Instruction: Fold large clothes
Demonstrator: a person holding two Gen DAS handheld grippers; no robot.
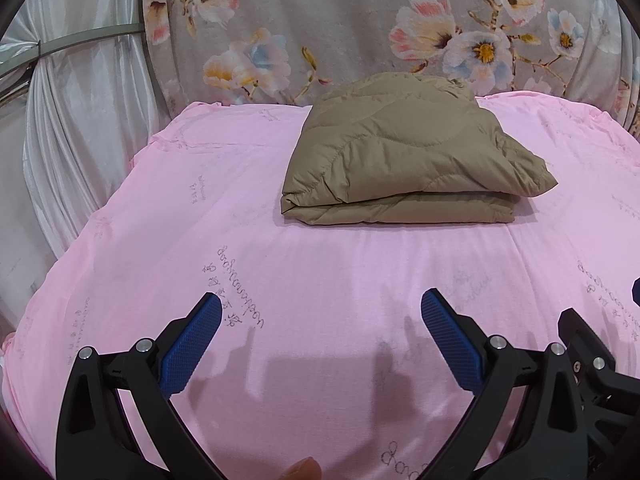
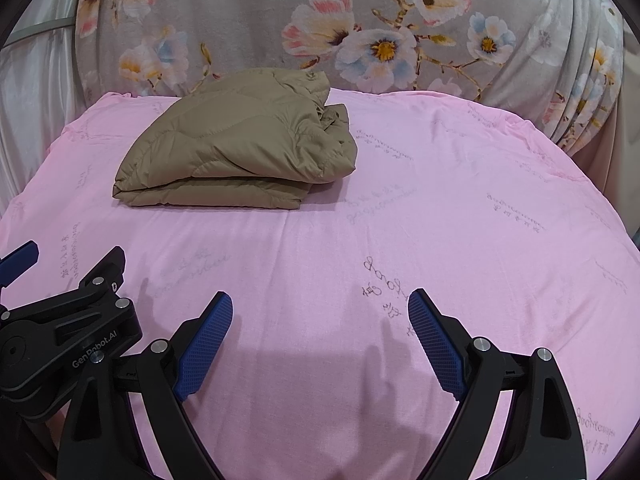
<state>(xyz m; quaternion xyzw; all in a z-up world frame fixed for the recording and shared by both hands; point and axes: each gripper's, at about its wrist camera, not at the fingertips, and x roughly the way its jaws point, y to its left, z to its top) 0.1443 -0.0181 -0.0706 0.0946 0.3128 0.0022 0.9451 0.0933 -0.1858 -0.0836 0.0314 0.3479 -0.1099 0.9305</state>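
In the left wrist view, our left gripper [image 1: 321, 300] hovers with fingers spread, empty, over the pink sheet [image 1: 120, 240]; the folded tan jacket [image 1: 404, 156] lies well beyond, looking finished, so we'd best leave it alone. In the right wrist view, our right gripper [image 2: 320, 300] is likewise spread and empty, the jacket beyond it, leftward.

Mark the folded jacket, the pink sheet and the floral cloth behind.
folded jacket [image 1: 404, 152]: left wrist view, quilted top.
pink sheet [image 2: 400, 220]: right wrist view, bare middle.
floral cloth [image 1: 340, 20]: left wrist view, grey centre.
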